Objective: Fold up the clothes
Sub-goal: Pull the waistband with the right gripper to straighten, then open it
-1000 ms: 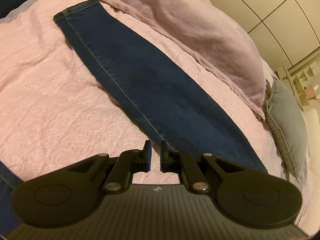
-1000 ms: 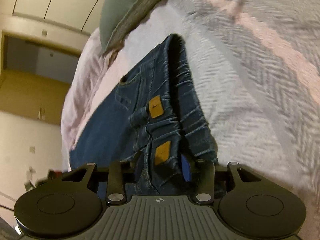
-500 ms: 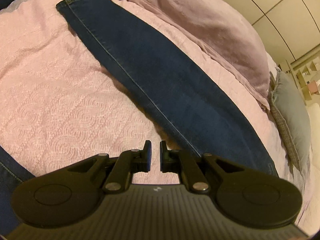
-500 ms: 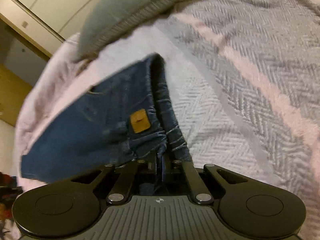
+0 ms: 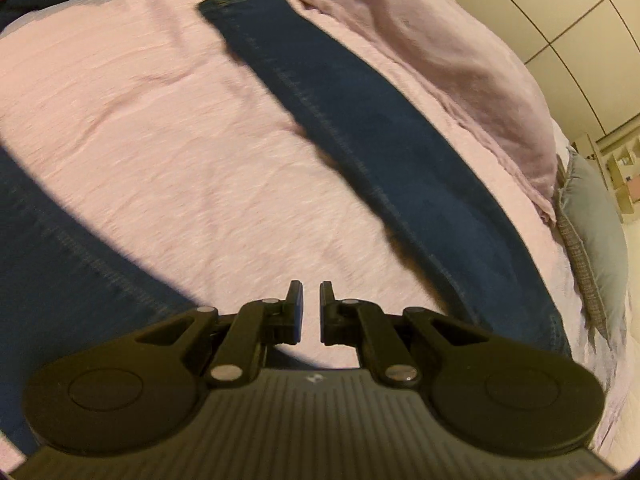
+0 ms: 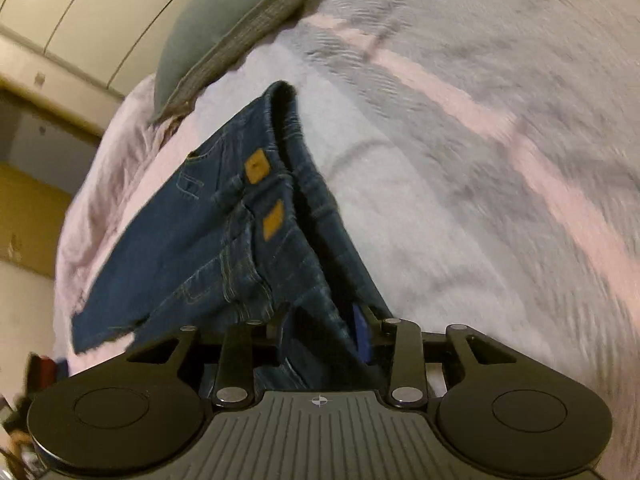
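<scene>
A pair of dark blue jeans lies on a bed. In the left wrist view one leg (image 5: 384, 136) runs from top middle to lower right, and the other leg (image 5: 60, 280) crosses the lower left. My left gripper (image 5: 310, 308) hovers over the pink bedspread (image 5: 180, 152) between the legs, nearly shut, holding nothing. In the right wrist view the jeans' waist part (image 6: 248, 232), with two tan patches, is bunched between the fingers of my right gripper (image 6: 324, 328), which are spread apart with denim lying between them.
A mauve pillow (image 5: 460, 60) lies beyond the far leg. A grey-green cushion (image 5: 596, 240) sits at the right edge and also shows in the right wrist view (image 6: 232, 28). A grey and pink striped blanket (image 6: 500, 140) covers the bed right of the waist. Wardrobe doors stand behind.
My left gripper moved left off the leg to over bare bedspread. My right gripper, shut on the waist half a second ago, has opened wide, and the waist now lies loose between its fingers.
</scene>
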Demonstrator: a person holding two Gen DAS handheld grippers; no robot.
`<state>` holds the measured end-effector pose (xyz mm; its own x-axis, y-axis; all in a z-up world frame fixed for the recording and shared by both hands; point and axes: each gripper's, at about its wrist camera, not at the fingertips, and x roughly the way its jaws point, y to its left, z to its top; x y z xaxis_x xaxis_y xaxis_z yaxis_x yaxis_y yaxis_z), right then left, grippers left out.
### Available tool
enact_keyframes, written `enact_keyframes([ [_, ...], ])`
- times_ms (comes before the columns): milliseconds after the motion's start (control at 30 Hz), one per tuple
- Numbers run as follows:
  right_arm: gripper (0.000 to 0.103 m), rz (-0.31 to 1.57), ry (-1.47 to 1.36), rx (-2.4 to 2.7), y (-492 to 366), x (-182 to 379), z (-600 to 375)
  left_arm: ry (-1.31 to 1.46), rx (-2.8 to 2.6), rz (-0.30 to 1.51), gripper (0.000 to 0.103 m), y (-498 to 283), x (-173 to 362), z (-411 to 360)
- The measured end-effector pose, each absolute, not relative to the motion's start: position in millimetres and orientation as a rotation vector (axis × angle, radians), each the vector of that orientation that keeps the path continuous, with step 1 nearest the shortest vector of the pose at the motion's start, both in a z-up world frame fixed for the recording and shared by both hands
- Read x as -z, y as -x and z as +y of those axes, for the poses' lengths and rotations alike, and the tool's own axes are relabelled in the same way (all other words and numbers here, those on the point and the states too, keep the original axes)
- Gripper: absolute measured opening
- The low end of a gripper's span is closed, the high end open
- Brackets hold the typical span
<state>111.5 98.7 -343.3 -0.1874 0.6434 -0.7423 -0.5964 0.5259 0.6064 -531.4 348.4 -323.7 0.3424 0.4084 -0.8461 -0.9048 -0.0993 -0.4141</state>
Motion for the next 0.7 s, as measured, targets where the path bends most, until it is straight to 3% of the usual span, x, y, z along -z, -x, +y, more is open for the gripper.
enact_keyframes([
  [367, 0.035, 1.426, 0.088, -1.223, -123, 342, 89, 1.251, -1.192, 0.563, 0.004, 548, 323, 312],
  [400, 0.026, 1.406, 0.121, -1.242, -121, 340, 95, 1.25, -1.184, 0.565, 0.004, 546, 323, 309],
  [433, 0.003, 1.373, 0.154, -1.252, -118, 336, 101, 1.248, -1.177, 0.566, 0.004, 544, 324, 306],
  [567, 0.002, 1.239, 0.165, -1.228, -106, 316, 92, 1.236, -1.169, 0.58, 0.004, 544, 325, 295],
  [700, 0.0, 1.256, 0.221, -0.912, -120, 348, 64, 1.24, -1.194, 0.6, 0.004, 555, 327, 286],
])
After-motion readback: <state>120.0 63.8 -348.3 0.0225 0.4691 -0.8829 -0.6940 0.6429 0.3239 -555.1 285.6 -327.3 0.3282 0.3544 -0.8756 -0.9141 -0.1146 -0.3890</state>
